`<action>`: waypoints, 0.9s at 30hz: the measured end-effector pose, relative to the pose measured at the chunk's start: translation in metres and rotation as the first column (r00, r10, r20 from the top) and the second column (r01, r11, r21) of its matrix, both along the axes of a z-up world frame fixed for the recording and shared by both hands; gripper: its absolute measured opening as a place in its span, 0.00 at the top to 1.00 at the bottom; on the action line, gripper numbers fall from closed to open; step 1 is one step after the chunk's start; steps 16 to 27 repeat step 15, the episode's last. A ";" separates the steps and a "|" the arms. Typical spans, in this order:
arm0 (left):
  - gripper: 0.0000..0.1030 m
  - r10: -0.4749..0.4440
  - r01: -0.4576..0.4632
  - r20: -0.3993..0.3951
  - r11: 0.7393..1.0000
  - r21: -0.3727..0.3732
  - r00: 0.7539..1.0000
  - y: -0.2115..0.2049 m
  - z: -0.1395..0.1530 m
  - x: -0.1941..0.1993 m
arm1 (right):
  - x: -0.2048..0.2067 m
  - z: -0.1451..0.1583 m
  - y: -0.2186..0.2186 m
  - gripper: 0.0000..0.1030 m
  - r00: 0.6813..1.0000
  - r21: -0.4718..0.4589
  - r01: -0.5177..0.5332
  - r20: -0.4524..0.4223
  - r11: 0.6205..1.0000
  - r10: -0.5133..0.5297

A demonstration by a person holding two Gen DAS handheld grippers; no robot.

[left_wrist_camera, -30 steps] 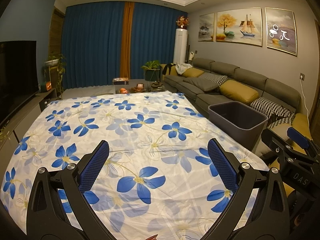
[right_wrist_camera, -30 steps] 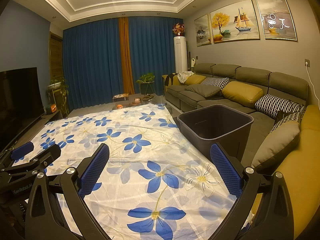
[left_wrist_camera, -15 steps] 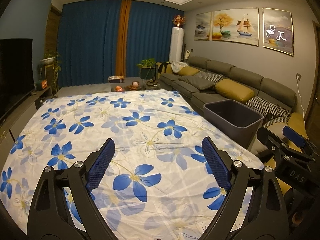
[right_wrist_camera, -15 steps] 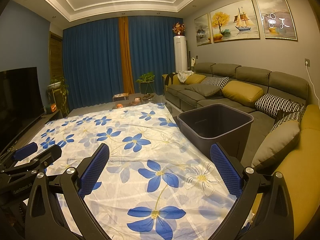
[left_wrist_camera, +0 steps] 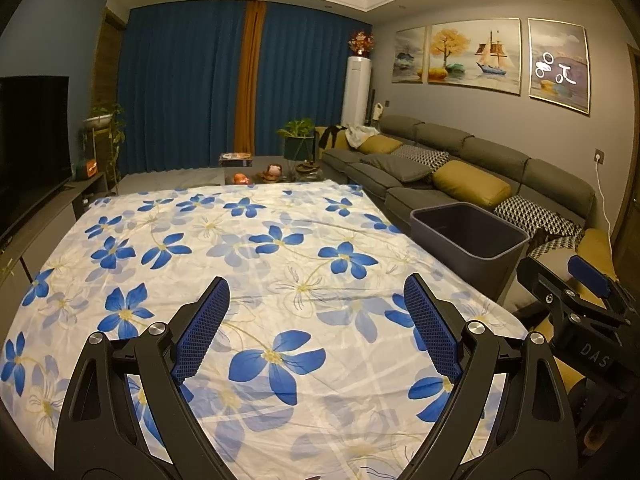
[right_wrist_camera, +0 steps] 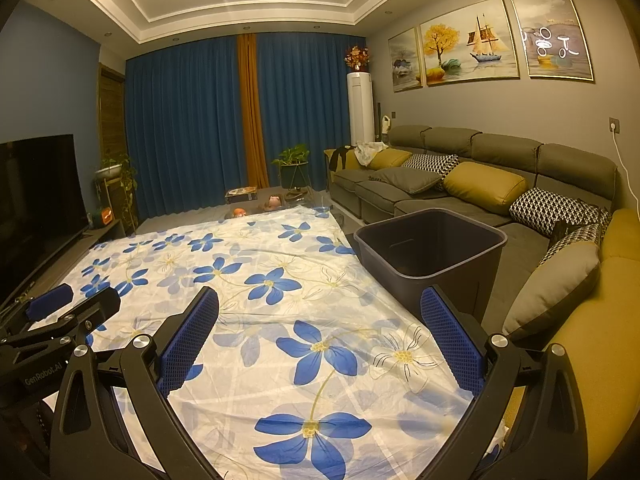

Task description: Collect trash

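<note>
Just right of right gripper (right_wrist_camera: 320,328): bin (right_wrist_camera: 430,254)

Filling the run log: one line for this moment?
left claw open, empty | right claw open, empty | dark plastic bin beside floral sheet | no trash visible

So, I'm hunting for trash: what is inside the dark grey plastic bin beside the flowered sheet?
The dark grey plastic bin shows only bare inner walls and part of its floor in the right wrist view; no trash is visible. Its near rim hides the nearest part of the bottom.
</note>
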State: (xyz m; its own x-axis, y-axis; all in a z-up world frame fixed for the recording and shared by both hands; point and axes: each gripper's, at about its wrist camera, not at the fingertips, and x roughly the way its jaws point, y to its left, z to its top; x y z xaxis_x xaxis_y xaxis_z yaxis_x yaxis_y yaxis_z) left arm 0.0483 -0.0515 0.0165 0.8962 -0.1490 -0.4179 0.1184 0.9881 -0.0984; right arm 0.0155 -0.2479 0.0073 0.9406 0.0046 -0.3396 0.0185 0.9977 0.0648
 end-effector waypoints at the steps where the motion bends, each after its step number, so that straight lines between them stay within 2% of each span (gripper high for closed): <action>1: 0.15 0.001 -0.001 0.001 1.000 -0.001 1.000 0.000 0.000 0.000 | 0.000 0.000 0.000 0.05 1.000 -0.001 0.000 0.000 1.000 0.000; 11: 0.10 0.025 -0.025 0.004 1.000 -0.008 1.000 0.005 0.003 0.000 | 0.004 0.003 0.000 0.05 1.000 -0.003 -0.001 0.005 1.000 0.001; 15: 0.10 0.032 -0.032 -0.006 0.999 -0.031 0.999 0.010 0.002 0.002 | 0.005 0.004 0.000 0.05 1.000 -0.001 0.002 0.007 1.000 -0.002; 27: 0.10 0.032 -0.032 -0.006 0.999 -0.031 0.999 0.010 0.002 0.002 | 0.005 0.004 0.000 0.05 1.000 -0.001 0.002 0.007 1.000 -0.002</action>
